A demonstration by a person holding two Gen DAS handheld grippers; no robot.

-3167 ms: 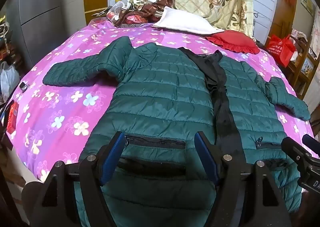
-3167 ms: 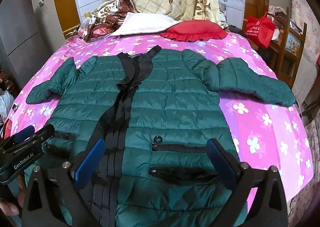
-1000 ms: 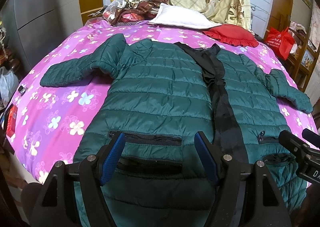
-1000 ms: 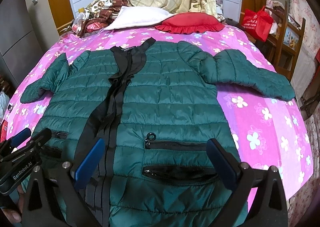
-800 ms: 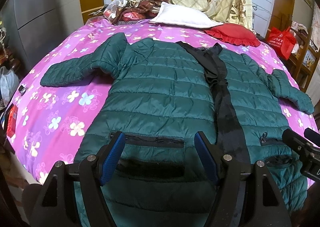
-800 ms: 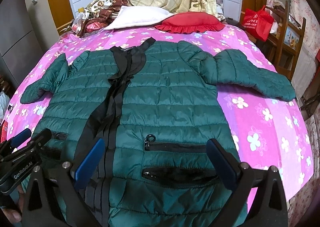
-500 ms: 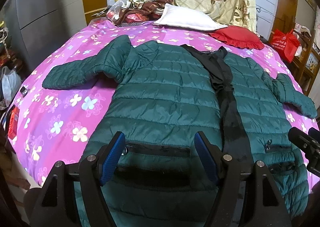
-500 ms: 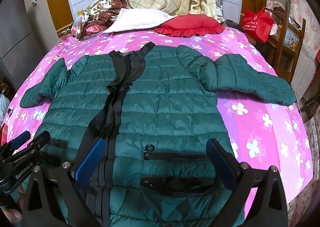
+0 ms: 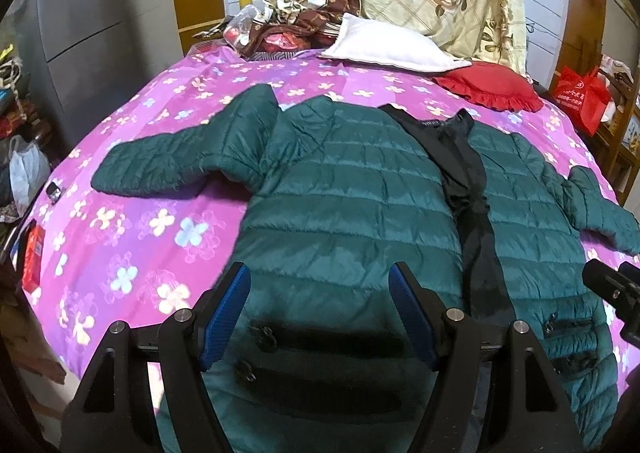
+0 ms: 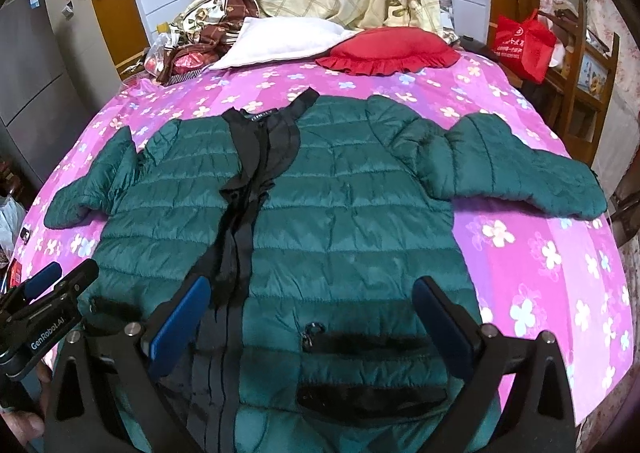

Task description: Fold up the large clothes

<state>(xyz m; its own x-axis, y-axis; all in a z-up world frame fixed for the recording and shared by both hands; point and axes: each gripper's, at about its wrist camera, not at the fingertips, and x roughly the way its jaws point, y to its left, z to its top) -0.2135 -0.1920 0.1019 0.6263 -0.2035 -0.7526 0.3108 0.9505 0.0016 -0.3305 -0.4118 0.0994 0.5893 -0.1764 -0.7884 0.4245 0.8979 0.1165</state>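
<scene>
since a second ago both views have slid forward a little over the jacket [image 9: 352,213] — the pocket zips sit lower in frame and the hem is mostly under the tools now. the jacket itself hasn't shifted; no fold started.

left tool [image 9: 318,317]: fingers spread wide, nothing between them, hovering over the lower left front panel. right tool [image 10: 308,327]: also spread wide and empty, over the lower right panel by the zip pull [image 10: 310,329].

jacket lies front-up, flat on the pink flowered bedspread [image 10: 540,253]. long axis runs hem-to-collar, straight away from you — collar [image 10: 264,121] points at the pillows, hem nearest you. black placket down the middle, sleeves splayed out to either side, left sleeve [image 9: 176,169] and right sleeve [image 10: 520,169].

my read: you're still positioning. sleeves look like the first thing to bring in.
</scene>
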